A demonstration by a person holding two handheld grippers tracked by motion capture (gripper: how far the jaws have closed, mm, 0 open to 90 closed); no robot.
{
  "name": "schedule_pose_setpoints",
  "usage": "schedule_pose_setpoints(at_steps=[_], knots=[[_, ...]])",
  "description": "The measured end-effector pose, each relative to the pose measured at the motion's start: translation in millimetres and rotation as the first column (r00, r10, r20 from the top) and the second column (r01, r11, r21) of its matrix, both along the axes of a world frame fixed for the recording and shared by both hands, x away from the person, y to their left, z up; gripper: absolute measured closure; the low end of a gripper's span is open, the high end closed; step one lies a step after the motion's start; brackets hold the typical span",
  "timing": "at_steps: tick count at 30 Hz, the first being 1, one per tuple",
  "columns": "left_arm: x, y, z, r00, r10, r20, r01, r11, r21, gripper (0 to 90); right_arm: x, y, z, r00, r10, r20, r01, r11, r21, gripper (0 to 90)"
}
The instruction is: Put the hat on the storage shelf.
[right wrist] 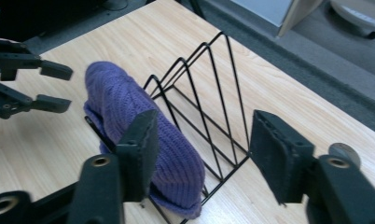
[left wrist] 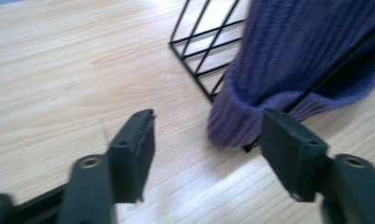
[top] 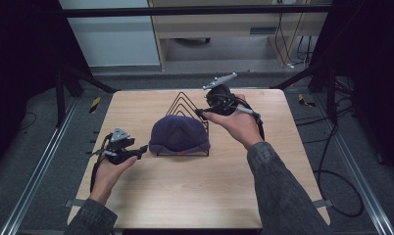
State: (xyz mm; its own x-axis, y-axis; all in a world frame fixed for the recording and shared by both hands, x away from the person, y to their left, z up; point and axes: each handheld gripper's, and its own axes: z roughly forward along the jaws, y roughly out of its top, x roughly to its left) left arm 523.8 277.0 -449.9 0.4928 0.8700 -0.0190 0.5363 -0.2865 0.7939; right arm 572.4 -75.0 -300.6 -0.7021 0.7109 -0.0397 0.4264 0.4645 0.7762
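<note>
Worktop [top: 185, 186] of pale wood under both released tools, left [top: 142, 149] and right [top: 201, 113]; hat [top: 179, 134] on rack [top: 185, 100] between them; grey floor beyond.

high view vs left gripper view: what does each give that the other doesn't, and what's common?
High view: both forearms, the right gripper open at the rack's far right side, the whole wooden table and the floor around it. Left gripper view: close-up of the left gripper open with nothing between its fingers, and the beanie's ribbed knit. Shared: the purple beanie draped over the black wire rack, and the wood tabletop.
</note>
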Motion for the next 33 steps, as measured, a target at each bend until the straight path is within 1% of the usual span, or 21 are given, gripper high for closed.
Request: schedule_pose_setpoints(at_steps=[3,4,7,10,11,15,18,22,28,33], knots=[[0.6,5.3,-4.2,0.9994,0.027,-0.022,-0.027,0.9995,-0.013,20.9,-0.6,-2.3,1.4,0.9998,-0.014,0.011,0.014,1.0,-0.001,34.4],[0.6,6.4,-5.7,0.9991,0.031,-0.029,-0.032,0.9995,-0.01,19.0,-1.0,-2.9,1.8,0.9997,-0.02,0.011,0.02,1.0,0.0,32.9],[0.9,8.7,-9.6,0.998,0.041,-0.048,-0.04,0.9992,0.003,15.4,-2.5,-4.8,3.9,0.9995,-0.026,0.02,0.026,1.0,0.004,30.1],[1.8,10.7,-12.7,0.9968,0.051,-0.061,-0.051,0.9987,0.004,13.1,-4.7,-6.5,6.2,0.9992,-0.029,0.026,0.029,1.0,0.011,27.7],[1.9,11.7,-13.5,0.9965,0.053,-0.064,-0.053,0.9985,0.012,11.6,-6.4,-7.5,7.7,0.9991,-0.031,0.028,0.03,0.999,0.015,25.5],[2.7,14.9,-17.8,0.9946,0.07,-0.078,-0.069,0.9975,0.016,9.8,-9.3,-9.1,10.7,0.9987,-0.033,0.038,0.032,0.999,0.022,22.9],[3.6,17.5,-21.0,0.9923,0.085,-0.09,-0.083,0.9961,0.029,8.3,-12.0,-11.1,14.3,0.998,-0.039,0.049,0.038,0.999,0.026,20.1],[4.2,19.9,-24.1,0.9901,0.094,-0.105,-0.09,0.9953,0.036,6.7,-16.9,-14.6,19.6,0.9972,-0.046,0.059,0.044,0.998,0.038,16.9],[4.9,23.1,-28.3,0.9867,0.105,-0.124,-0.099,0.9938,0.05,5.9,-26.9,-22.0,24.3,0.996,-0.052,0.073,0.048,0.998,0.049,14.0],[6.5,24.9,-32.8,0.9814,0.119,-0.151,-0.109,0.9916,0.069,5.8,-35.7,-32.6,24.7,0.9948,-0.06,0.082,0.055,0.997,0.058,12.1]])
